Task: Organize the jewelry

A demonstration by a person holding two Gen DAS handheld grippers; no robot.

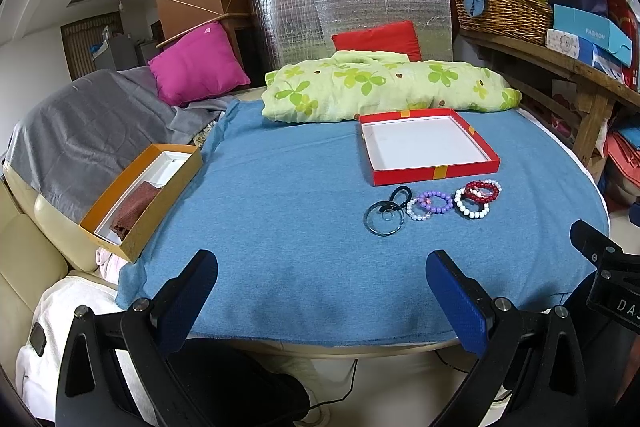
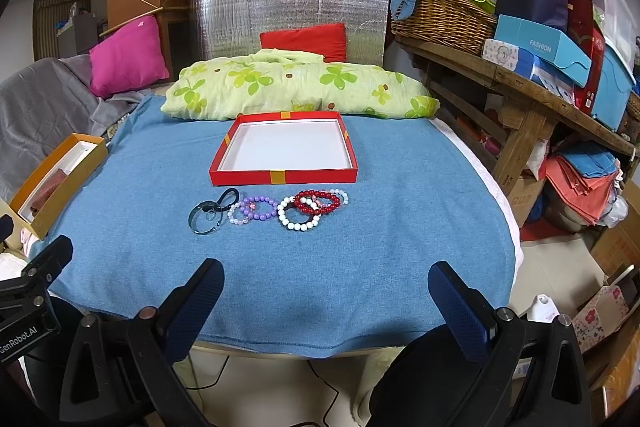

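Beaded bracelets (image 2: 298, 207) overlap near the tabletop's middle, so either wide-open, empty gripper, left (image 1: 322, 291) or right (image 2: 326, 301), may drag neighbours along.

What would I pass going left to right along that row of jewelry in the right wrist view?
Dark bangle → purple bead bracelet → white bead bracelet → dark red bead bracelet, all on the blue cloth in front of the red box.
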